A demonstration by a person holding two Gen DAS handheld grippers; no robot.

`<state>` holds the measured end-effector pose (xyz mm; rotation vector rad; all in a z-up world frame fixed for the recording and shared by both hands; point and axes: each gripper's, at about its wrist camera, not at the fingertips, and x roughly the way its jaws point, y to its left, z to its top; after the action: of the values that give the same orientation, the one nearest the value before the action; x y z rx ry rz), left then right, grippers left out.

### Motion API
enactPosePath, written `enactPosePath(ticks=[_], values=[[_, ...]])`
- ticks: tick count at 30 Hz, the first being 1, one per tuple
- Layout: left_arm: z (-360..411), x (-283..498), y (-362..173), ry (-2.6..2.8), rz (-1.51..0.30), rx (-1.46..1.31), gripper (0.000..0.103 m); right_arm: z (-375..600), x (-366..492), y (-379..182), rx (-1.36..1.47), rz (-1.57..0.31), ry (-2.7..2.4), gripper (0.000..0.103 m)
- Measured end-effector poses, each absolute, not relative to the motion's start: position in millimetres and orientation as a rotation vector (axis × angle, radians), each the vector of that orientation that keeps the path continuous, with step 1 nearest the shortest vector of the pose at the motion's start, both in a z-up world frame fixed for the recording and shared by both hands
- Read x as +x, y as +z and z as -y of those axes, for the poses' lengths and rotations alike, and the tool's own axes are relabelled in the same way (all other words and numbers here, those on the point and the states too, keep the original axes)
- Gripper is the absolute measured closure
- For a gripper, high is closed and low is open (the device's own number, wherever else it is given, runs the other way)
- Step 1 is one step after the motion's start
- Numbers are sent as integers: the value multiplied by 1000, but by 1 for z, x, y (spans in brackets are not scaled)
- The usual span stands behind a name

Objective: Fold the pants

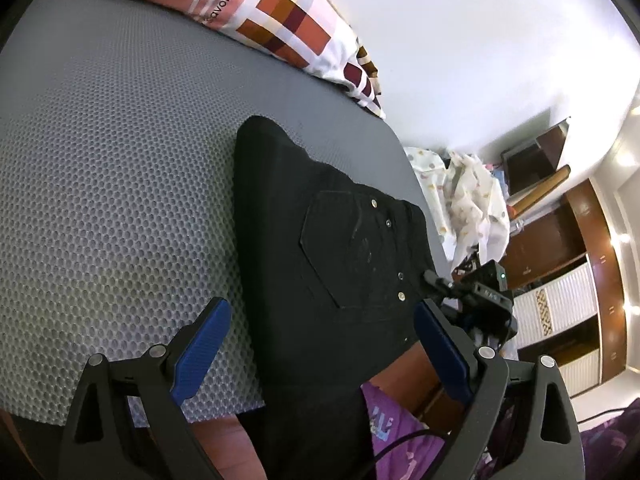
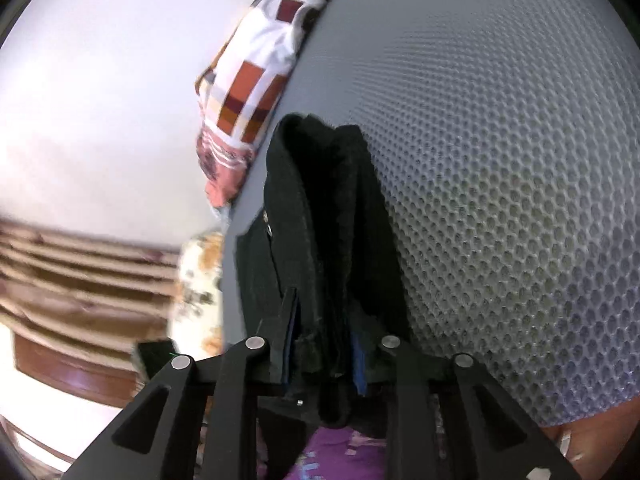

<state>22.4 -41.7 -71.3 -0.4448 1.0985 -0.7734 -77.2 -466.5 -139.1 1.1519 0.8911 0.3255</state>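
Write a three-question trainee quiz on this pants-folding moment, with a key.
1. True or false: the left claw is shut on the pants.
2. What does the right claw grip? A) pillow B) pants C) nothing
3. What surface do the pants lie on?

Key:
1. False; its jaws stand open, the pants beneath and between them.
2. B; dark cloth is bunched between its pads.
3. The grey honeycomb mat, with a patterned pillow at its far edge.
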Motion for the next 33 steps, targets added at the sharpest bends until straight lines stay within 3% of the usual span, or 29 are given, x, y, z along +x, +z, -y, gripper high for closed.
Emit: enactPosePath(ticks=[9,15,24,31,32,33], values=[[42,21,-70,-790,-1092,-475,10,477,-127,-94,1223,-753,420,79],[47,18,-73,-791,-1113,-447,10,431,-121,-109,1070,-920,378,78],[40,16,-78,-790,-1134,-493,10,443,-123,-133,1256,-829,248,77],[46,16,-79,-793,-1153,-485,10,426,-110,-128,1225,-836,254,48],[47,17,-79,-792,-1154,-487,10,426,-109,-128,1228,-839,259,48],[46,17,-80,-787,-1153,-489,10,426,-107,-128,1214,-845,259,56]])
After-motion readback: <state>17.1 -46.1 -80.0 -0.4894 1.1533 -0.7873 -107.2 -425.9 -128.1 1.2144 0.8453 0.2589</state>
